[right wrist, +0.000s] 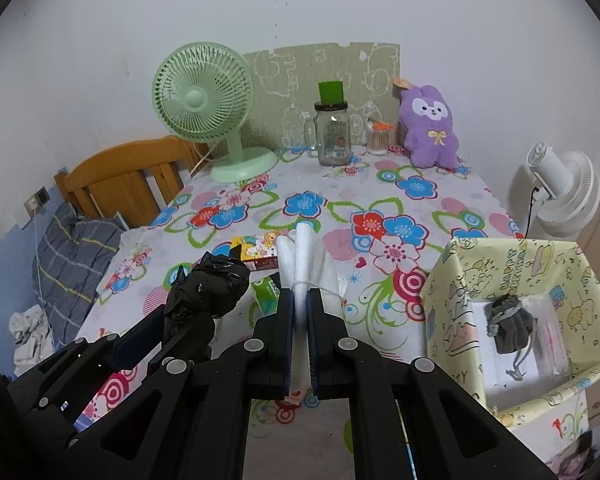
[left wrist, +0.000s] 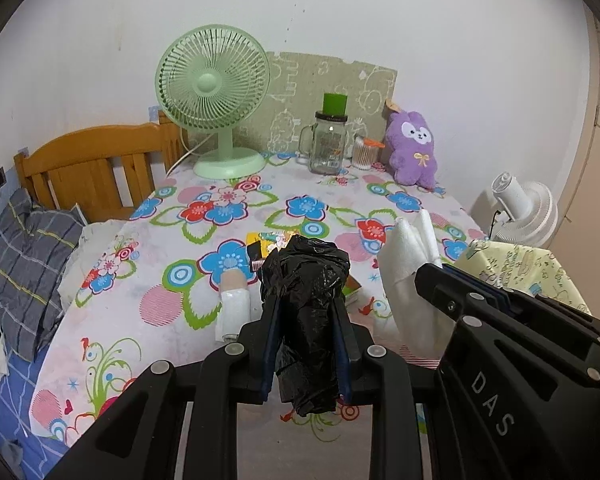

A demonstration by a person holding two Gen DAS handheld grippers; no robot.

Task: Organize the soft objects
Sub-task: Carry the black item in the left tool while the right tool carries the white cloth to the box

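Floral table (left wrist: 172, 280): two grippers, left gripper (left wrist: 305, 312) pinching one black bag (left wrist: 304, 280), right gripper (right wrist: 300, 312) one white bundle (right wrist: 304, 256) (both clamped).

We see soft, even indoor light, no hard shadows, sharp focus throughout. Fisheye bending curves the wall (left wrist: 380, 8), and dark vignette rings both views' corners.

Left wrist view: looking forward and down along the left gripper (left wrist: 305, 308) over the flowered table (left wrist: 172, 300) toward the far wall. Right wrist view: same heading from just to the right, along the right gripper (right wrist: 300, 300). Shared by both: green fan (left wrist: 213, 82), purple plush (left wrist: 413, 148), each other's gripper.
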